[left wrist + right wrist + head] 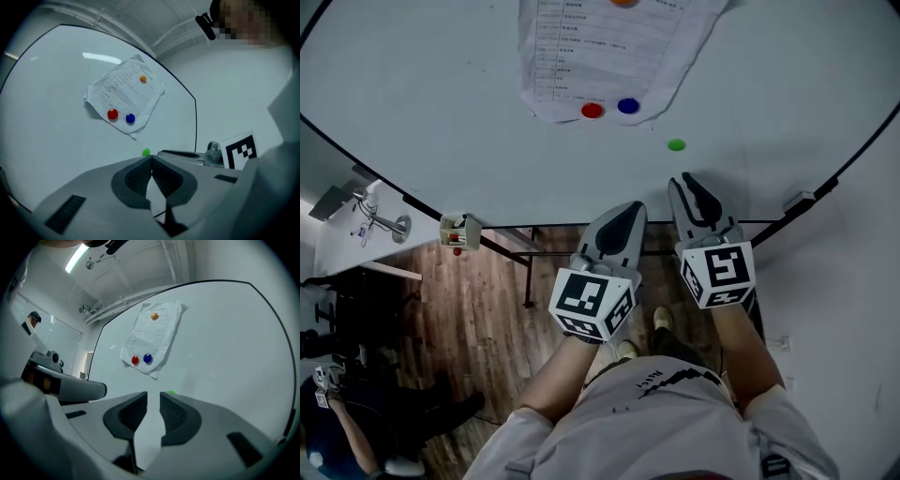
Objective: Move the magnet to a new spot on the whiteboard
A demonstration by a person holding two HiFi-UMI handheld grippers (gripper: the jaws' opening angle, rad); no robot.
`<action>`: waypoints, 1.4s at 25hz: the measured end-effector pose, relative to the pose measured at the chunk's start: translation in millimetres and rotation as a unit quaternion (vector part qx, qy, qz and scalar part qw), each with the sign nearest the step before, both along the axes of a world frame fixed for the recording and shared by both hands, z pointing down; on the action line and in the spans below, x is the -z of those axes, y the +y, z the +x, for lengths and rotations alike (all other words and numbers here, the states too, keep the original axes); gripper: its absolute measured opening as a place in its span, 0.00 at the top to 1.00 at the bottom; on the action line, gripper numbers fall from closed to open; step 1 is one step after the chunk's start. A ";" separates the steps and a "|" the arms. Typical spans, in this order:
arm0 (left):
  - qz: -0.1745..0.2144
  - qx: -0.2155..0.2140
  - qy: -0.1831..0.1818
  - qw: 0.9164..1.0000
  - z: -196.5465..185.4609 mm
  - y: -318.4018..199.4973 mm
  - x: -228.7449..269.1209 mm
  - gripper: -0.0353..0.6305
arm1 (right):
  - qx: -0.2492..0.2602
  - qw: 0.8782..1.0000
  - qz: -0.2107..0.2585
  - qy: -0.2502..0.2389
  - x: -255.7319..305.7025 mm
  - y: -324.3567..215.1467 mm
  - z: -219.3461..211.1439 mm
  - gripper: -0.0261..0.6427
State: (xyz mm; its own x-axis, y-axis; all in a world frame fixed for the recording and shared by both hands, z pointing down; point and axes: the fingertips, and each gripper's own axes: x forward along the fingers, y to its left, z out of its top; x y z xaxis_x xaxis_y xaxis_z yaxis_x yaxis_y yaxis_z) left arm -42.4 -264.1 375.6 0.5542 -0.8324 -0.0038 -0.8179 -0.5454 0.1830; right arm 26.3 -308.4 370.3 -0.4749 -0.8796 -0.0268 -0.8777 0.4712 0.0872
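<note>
Head view: whiteboard (441, 112) fills the far part. A sheet of paper (609, 56) is pinned on it by a red magnet (592, 111) and a blue magnet (628, 106) at its near edge, and an orange magnet (623, 2) at the far edge, cut off by the frame. A green magnet (676, 144) sits alone on bare board, to the right of and nearer than the paper. The right gripper (686, 178) points at the board, its tip near the green magnet but apart from it. The left gripper (630, 208) is just to its left, a bit further back. There is wood floor (487, 309) below.

Left gripper view: the left gripper (151, 157) has its jaws together, tips touching, with nothing between them. The green magnet (146, 152) shows just over the tips, on the board. The paper (124, 93) with the red magnet (112, 114), blue magnet (130, 118) and orange magnet (143, 79) is further up. The right gripper's marker cube (241, 149) is at the right.

Right gripper view: the right gripper (153, 394) has its jaws a narrow gap apart, and only bare board shows between them. The green magnet (171, 392) peeks over the right jaw's tip, not gripped. The paper (152, 336) and its three magnets are beyond it. The left gripper (70, 387) is at the left.
</note>
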 end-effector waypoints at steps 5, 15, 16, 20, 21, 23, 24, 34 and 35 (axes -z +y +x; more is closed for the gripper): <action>-0.004 0.002 0.001 1.000 4.9 -17.5 -4.9 0.93 | -0.035 0.997 0.031 0.066 -2.7 -26.4 4.0 0.82; -0.017 0.009 0.014 1.000 1.2 -33.9 -14.2 0.93 | -0.061 0.984 0.067 0.153 -9.4 -57.2 -0.4 0.76; -0.018 0.011 0.014 1.000 0.2 -34.3 -15.1 0.93 | -0.064 0.983 0.068 0.158 -10.4 -59.1 -0.9 0.76; -0.021 0.016 0.015 1.000 -4.1 -34.9 -17.4 0.93 | -0.077 0.980 0.066 0.171 -16.8 -65.2 -0.6 0.76; -0.022 0.017 0.015 1.000 -5.0 -34.9 -17.9 0.93 | -0.079 0.980 0.064 0.173 -18.5 -66.4 -0.4 0.76; -0.022 0.018 0.015 0.999 -6.0 -34.3 -18.8 0.93 | -0.081 0.979 0.063 0.174 -20.0 -68.1 -0.9 0.76; -0.023 0.019 0.014 0.999 -6.4 -33.9 -19.2 0.93 | -0.081 0.979 0.063 0.175 -19.9 -68.7 -1.2 0.76; -0.026 0.026 0.016 0.999 -11.7 -31.2 -21.3 0.93 | -0.100 0.973 0.068 0.199 -17.8 -72.5 0.7 0.77; -0.026 0.026 0.017 0.999 -12.1 -31.2 -21.7 0.93 | -0.098 0.973 0.067 0.200 -17.8 -72.7 0.7 0.77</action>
State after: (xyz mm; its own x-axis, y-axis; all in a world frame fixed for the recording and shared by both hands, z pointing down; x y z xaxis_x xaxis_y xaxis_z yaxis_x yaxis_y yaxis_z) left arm -54.5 -295.3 397.3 0.5101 -0.8598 0.0225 -0.8381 -0.4910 0.2376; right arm 27.0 -381.1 388.2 -0.2937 -0.9559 0.0047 -0.8334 0.2584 0.4886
